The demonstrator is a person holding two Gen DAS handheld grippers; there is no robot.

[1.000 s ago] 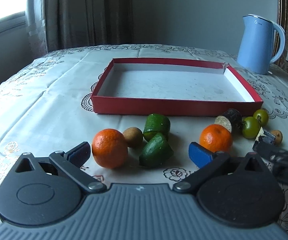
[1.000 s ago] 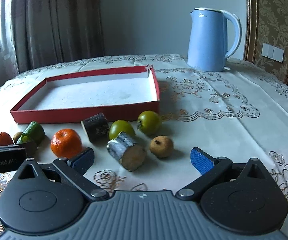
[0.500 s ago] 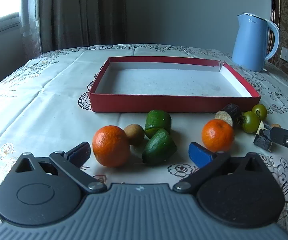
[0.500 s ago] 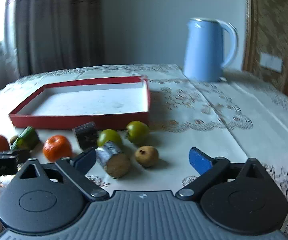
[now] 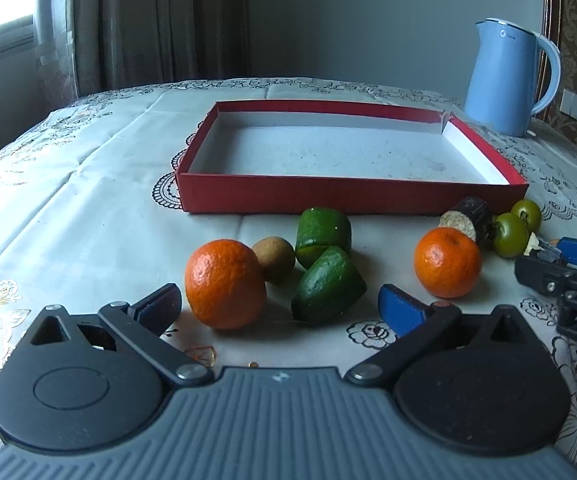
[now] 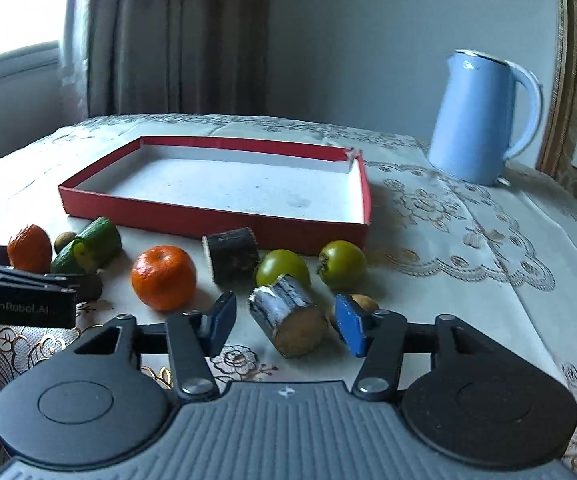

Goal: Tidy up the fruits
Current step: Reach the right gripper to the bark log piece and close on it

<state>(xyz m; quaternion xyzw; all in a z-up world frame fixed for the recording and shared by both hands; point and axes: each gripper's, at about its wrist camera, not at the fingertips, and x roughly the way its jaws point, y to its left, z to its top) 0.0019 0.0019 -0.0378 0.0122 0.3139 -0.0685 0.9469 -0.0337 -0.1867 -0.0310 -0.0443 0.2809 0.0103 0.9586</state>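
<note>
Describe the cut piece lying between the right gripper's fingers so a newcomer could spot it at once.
Start at the red tray. In front of its near right corner lies a bark-covered log piece, between the closing right gripper. Unlike the darker piece behind it, its pale cut end faces the camera.
</note>
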